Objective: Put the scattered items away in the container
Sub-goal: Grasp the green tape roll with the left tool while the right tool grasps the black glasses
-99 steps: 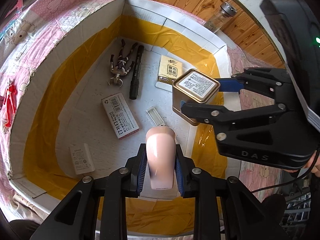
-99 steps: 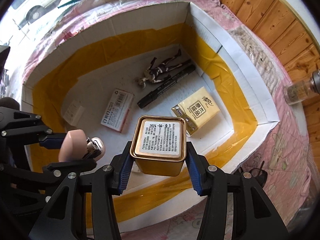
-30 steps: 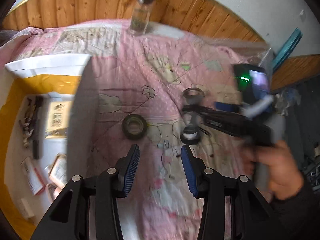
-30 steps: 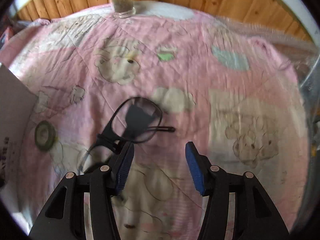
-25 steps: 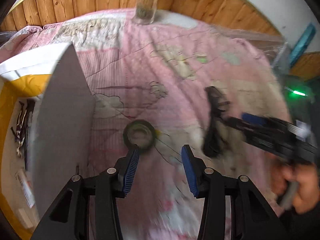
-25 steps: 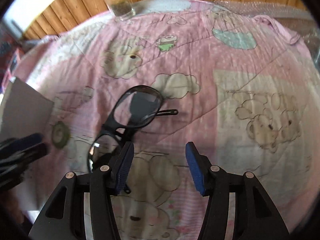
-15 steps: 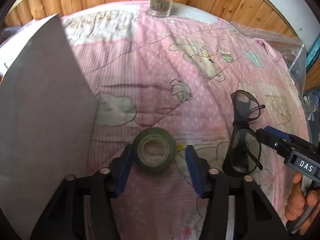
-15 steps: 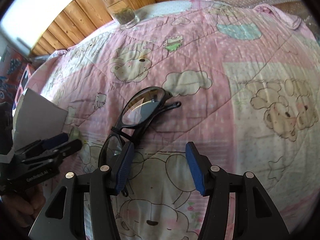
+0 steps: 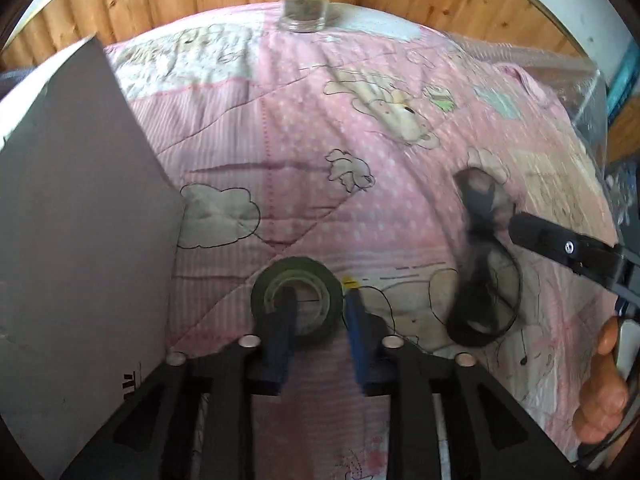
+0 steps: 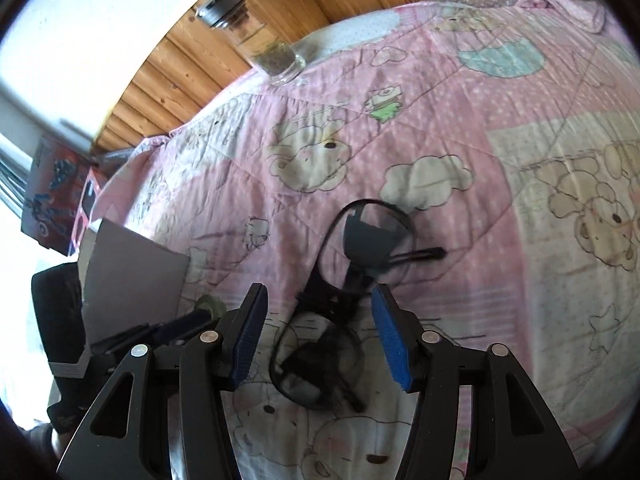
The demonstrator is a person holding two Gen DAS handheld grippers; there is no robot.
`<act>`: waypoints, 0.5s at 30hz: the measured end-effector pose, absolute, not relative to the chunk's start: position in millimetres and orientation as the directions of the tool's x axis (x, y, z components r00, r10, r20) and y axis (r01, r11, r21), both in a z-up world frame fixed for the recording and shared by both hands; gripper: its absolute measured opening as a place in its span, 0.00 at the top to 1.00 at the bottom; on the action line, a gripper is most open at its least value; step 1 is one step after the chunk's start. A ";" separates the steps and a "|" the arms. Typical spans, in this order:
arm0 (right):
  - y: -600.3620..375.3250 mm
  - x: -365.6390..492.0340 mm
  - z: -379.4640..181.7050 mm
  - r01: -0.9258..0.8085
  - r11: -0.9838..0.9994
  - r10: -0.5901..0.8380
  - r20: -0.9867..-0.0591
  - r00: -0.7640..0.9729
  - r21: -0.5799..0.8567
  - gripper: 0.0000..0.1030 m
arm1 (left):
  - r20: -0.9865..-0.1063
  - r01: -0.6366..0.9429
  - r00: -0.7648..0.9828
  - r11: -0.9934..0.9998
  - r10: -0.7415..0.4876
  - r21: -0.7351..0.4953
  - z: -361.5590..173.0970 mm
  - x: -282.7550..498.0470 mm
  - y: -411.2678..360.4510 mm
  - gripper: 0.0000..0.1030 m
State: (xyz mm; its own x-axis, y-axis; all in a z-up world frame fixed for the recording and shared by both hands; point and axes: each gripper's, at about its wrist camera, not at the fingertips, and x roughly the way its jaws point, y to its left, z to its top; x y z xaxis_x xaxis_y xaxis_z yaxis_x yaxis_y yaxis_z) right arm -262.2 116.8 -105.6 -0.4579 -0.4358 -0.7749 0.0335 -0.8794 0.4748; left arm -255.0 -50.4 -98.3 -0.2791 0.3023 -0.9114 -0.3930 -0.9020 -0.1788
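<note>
The left claw [image 9: 318,312] is lowered onto the tape roll [image 9: 297,299] beside the container wall [image 9: 76,216], one finger inside its core, not yet clamped. The right claw [image 10: 318,336] is spread over the glasses [image 10: 344,300] mid-bed. No writing is legible.
</note>
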 end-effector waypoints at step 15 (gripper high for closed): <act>111.2 -260.8 -114.2 0.049 -0.879 -0.444 -0.774 -0.452 0.475 0.85 | -0.909 -0.459 -0.258 -0.870 0.326 -0.182 -87.0 -242.4 -46.5 0.86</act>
State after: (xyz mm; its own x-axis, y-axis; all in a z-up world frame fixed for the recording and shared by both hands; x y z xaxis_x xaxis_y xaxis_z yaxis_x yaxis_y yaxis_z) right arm -260.8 111.2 -114.2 -0.4521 -0.4437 -0.7738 0.0489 -0.8785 0.4752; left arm -242.4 -46.5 -87.0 -0.2584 0.3261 -0.9093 -0.4588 -0.8698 -0.1816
